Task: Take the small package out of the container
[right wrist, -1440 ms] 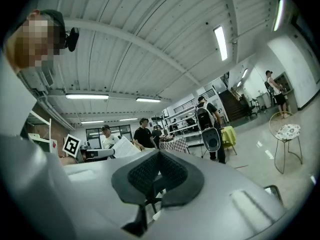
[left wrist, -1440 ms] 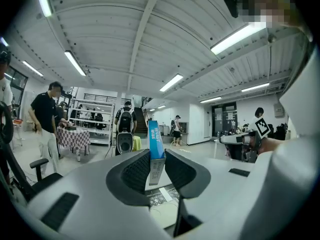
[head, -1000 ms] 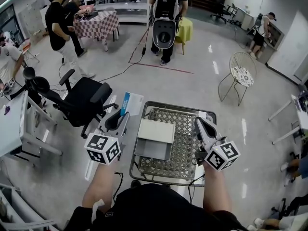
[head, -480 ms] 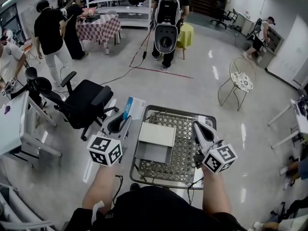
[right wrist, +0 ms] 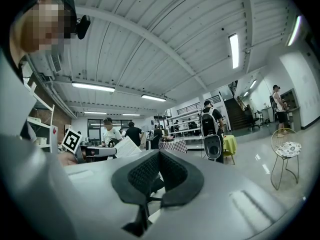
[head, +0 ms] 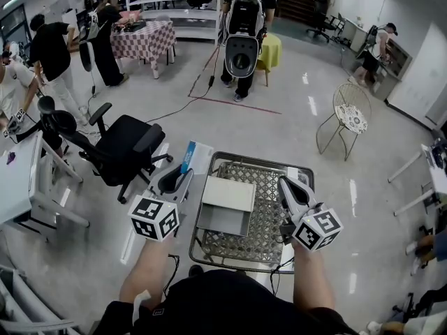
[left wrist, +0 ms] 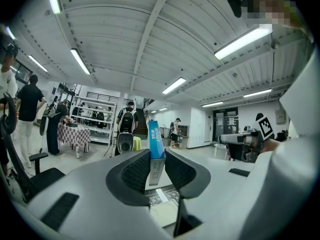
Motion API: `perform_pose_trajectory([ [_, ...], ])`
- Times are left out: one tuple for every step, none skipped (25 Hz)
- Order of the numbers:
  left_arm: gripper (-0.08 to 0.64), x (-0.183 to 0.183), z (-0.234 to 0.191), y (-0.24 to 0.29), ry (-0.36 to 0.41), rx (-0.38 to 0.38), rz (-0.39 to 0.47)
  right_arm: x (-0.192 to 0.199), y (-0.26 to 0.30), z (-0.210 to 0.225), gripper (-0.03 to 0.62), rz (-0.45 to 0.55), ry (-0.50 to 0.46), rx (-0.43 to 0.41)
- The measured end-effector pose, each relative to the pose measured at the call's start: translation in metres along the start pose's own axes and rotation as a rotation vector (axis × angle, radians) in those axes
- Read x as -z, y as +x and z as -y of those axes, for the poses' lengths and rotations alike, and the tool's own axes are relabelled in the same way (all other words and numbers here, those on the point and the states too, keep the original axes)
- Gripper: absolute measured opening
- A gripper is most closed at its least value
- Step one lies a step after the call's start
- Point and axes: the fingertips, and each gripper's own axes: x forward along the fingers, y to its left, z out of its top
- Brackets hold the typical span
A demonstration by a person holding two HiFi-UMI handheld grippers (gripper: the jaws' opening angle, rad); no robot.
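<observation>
As the person holds both tools out ahead, left gripper (head: 181,178): ribbed black pads part-closed, pinching the small package.
Small package (left wrist: 155,140): thin, flat blue-and-white carton, upright between the left jaws, outside the container and to its left.
Right gripper (head: 286,185): ribbed pads pressed together, nothing between them; above the container's right side.
Container (head: 260,160): rectangular metal frame with diamond wire mesh, below and between both grippers.
Flat box (head: 227,192): smooth, white and grey, lying inside the container.
Office chair (head: 126,142): black, padded, beyond the left gripper.

No wording can be read anywhere. The small package (left wrist: 156,145) carries white print on blue, too blurred to read.
</observation>
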Motion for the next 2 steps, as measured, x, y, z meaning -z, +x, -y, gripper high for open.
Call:
perform_pose_trajectory([
  [0.097, 0.0002, -0.0003, -0.0009, 0.0, 0.002, -0.001, 0.0004, 0.0005, -0.0016, 0.008, 0.0, 0.001, 0.0],
  [0.097, 0.0005, -0.0006, -0.0018, 0.0, 0.004, -0.002, 0.0008, 0.001, -0.0031, 0.008, 0.001, 0.001, 0.001],
])
